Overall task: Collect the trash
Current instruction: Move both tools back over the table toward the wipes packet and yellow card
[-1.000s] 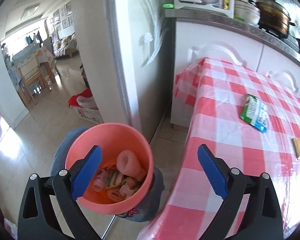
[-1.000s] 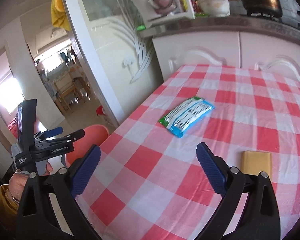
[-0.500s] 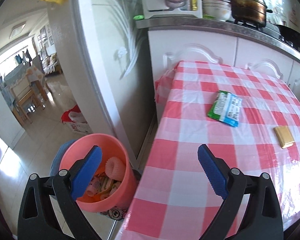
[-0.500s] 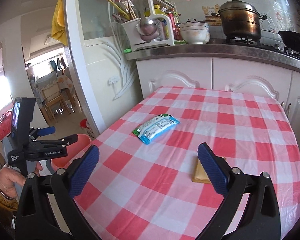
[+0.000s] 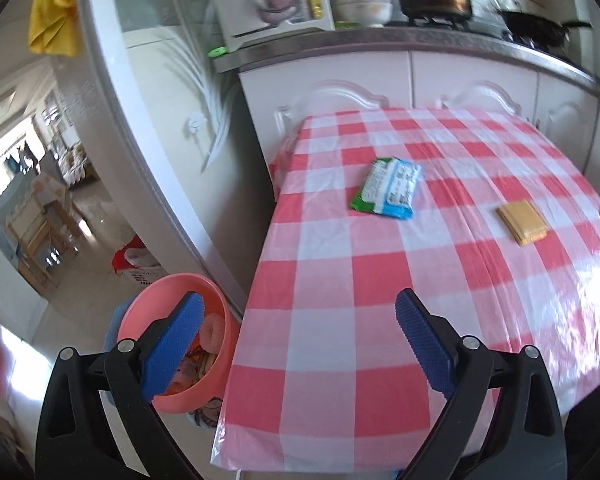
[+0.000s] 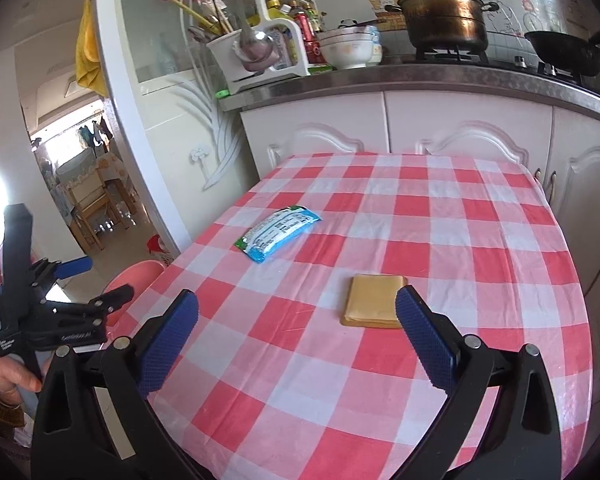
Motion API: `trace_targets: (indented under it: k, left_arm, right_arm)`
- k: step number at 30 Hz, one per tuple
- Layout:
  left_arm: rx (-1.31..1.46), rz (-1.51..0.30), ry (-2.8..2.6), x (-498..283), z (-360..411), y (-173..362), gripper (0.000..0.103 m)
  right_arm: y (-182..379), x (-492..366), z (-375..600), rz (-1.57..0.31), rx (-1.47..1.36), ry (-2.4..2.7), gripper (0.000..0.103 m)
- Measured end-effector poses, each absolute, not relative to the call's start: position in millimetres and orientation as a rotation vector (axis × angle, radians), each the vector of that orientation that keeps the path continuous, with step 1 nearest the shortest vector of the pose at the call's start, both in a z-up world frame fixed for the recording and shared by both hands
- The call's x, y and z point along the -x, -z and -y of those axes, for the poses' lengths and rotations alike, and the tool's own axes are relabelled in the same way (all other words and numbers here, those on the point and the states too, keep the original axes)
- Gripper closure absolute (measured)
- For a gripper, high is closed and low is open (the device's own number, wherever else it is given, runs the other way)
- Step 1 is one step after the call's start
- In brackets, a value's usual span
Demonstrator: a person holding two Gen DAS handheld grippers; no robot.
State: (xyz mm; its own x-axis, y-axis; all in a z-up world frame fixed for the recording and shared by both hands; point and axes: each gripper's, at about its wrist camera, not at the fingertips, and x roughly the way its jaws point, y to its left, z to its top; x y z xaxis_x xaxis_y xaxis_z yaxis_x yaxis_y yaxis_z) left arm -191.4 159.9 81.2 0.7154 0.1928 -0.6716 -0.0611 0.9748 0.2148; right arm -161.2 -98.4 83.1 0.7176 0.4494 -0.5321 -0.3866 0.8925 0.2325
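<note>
A green, white and blue wrapper [image 5: 388, 188] lies on the red-checked table [image 5: 380, 280]; it also shows in the right wrist view [image 6: 278, 232]. A flat yellow packet [image 5: 522, 222] lies to its right, and in the right wrist view [image 6: 374, 306] it sits just ahead of my right gripper [image 6: 296, 336], which is open and empty above the table's near part. A pink bin [image 5: 216, 376] holding trash stands on the floor left of the table. My left gripper [image 5: 296, 336] is open and empty above the table's left edge, beside the bin.
White cabinets [image 6: 420, 128] with a grey counter stand behind the table, carrying a pot [image 6: 444, 12], bowls [image 6: 348, 48], a utensil rack [image 6: 256, 44] and a black pan [image 6: 564, 52]. A glass door frame [image 5: 140, 152] stands left. A red-and-white box [image 5: 138, 266] lies on the floor beyond the bin.
My left gripper has swung right from over the bin to the table's left edge. My right gripper has pulled back and turned right, so the yellow packet now lies near its right finger.
</note>
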Motion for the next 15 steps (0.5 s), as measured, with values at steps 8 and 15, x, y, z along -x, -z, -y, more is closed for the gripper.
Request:
trace_targets:
  k: [8, 15]
  left_arm:
    - [-0.209, -0.798, -0.094, 192.5, -151.7, -98.0, 0.007]
    - [-0.239, -0.804, 0.011, 145.9, -128.1, -88.2, 0.007]
  right_arm:
    - [-69.2, 139.9, 133.3, -0.696, -0.179, -0.402, 0.004]
    - [-35.4, 116.3, 167.4, -0.75, -0.276, -0.333, 0.004]
